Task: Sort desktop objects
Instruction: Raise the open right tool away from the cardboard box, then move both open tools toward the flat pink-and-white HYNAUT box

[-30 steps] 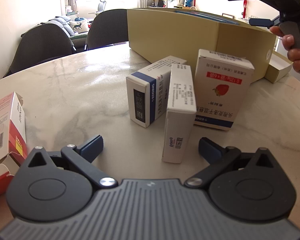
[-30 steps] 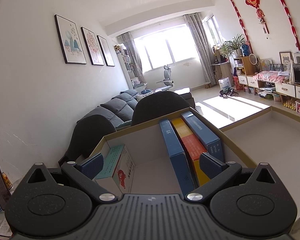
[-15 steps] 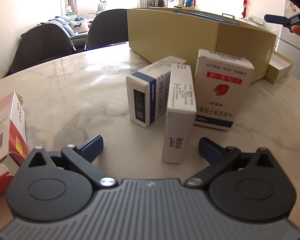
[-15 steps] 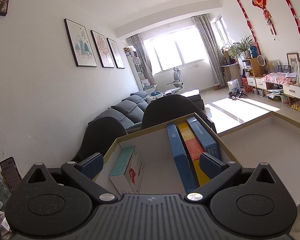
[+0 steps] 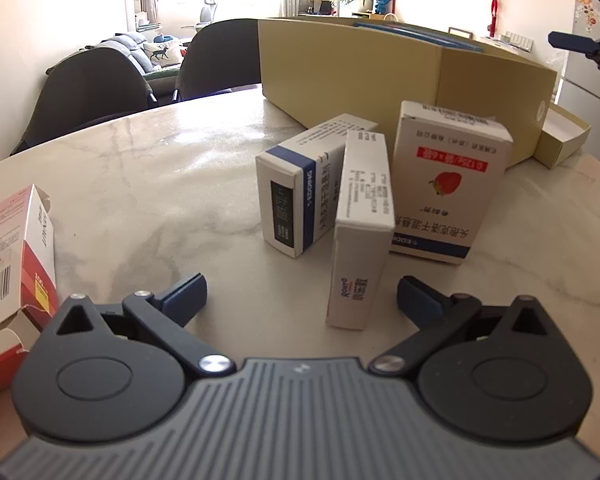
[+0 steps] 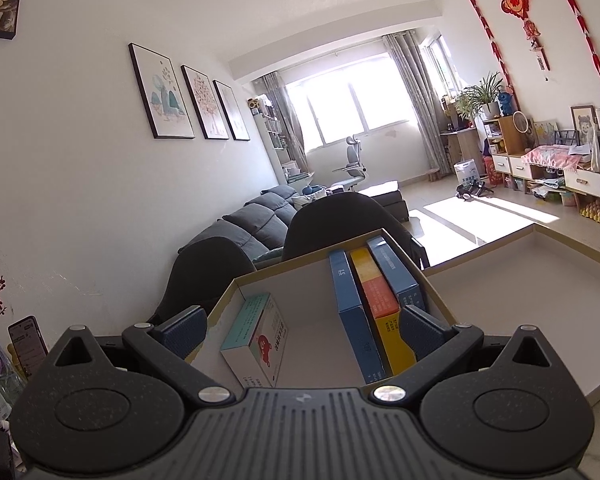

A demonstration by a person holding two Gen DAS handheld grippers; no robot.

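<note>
My left gripper (image 5: 300, 294) is open, low over the marble table (image 5: 140, 184). A narrow white box (image 5: 362, 232) stands on end just ahead, between the fingers' line. Behind it lie a white box with a blue band (image 5: 300, 196) and a white box with a strawberry picture (image 5: 450, 178). My right gripper (image 6: 300, 330) is open and holds nothing, raised above the tan cardboard box (image 6: 432, 280). That box holds a teal-and-white box (image 6: 256, 340), two blue boxes (image 6: 354, 316) and a yellow-orange one (image 6: 384, 312). In the left wrist view the right gripper (image 5: 556, 10) shows at the top right.
A red-and-white opened carton (image 5: 16, 264) lies at the table's left edge. The tan cardboard box (image 5: 380, 68) stands at the back, with its lid (image 6: 520, 300) beside it. Two dark chairs (image 5: 96, 92) stand behind the table. A phone (image 6: 28, 340) and bottles sit at the left.
My right gripper has risen and drawn back from the tan box, showing more of its inside. The left gripper and the boxes on the table have not moved.
</note>
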